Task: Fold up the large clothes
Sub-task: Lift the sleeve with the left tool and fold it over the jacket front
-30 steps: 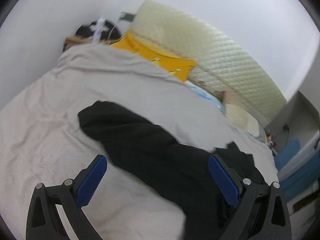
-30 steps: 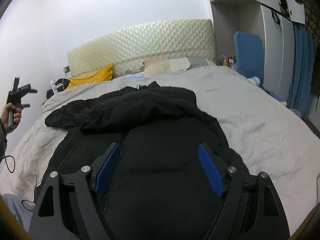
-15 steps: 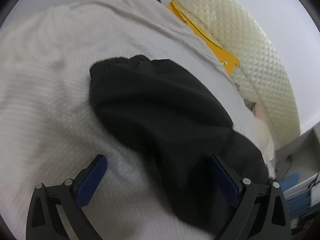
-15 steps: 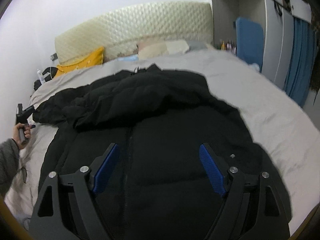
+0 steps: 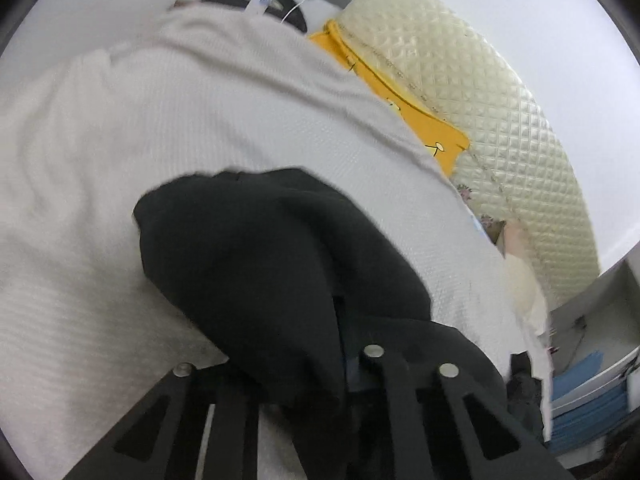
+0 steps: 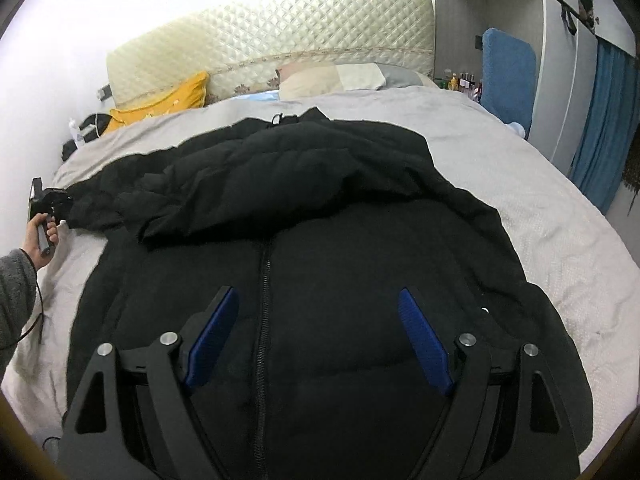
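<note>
No legible txt, labels or nos. anywhere.

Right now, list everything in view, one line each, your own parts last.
jacket: one, black, spread on the bed, zip up
bedcover: one, pale grey, under the jacket
headboard: one, cream quilted, far end
yellow pillow: one, by the headboard
beige pillow: one, beside it
blue cushion: one, at the wardrobe
curtain: one, blue, far right
left gripper: one, black, jaws just closing on the jacket sleeve
hand: one, grey sleeve, holding it
right gripper: one, blue pads, jaws open above the jacket
</note>
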The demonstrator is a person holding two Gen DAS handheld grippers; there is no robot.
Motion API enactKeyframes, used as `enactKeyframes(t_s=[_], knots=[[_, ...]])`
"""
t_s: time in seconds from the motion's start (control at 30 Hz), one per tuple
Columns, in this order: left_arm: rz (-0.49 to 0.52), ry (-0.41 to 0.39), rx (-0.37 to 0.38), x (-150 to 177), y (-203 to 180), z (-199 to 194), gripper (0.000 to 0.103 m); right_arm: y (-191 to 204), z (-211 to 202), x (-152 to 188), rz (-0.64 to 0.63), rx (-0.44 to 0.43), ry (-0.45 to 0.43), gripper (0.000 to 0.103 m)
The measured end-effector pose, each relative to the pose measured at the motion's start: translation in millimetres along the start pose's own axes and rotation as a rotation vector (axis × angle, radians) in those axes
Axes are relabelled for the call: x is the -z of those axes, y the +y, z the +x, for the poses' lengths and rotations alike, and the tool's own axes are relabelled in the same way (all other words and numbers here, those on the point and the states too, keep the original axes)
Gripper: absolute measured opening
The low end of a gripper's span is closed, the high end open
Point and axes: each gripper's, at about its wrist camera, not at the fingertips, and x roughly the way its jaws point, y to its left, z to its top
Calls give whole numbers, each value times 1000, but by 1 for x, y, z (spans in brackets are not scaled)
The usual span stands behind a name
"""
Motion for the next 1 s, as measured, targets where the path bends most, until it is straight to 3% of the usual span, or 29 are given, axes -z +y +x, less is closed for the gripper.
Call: enactKeyframes(t_s=[0.17, 0.43, 0.53, 0.8, 1.0], knots=[[33, -60, -54, -10, -20, -54, 9, -6, -19, 0, -6, -49, -29, 82], [102, -159, -81, -7, -69, -147, 6, -12, -40, 8, -82, -115, -47, 83], [161, -186, -100, -2, -100, -178, 6, -16, -44, 8, -68, -153, -40, 83], [313, -209, -129, 26, -170, -243, 6, -30, -60, 15, -95, -156, -77, 87], [365, -236, -126, 50, -216, -280, 6, -47, -79, 16, -70, -189, -141, 102]])
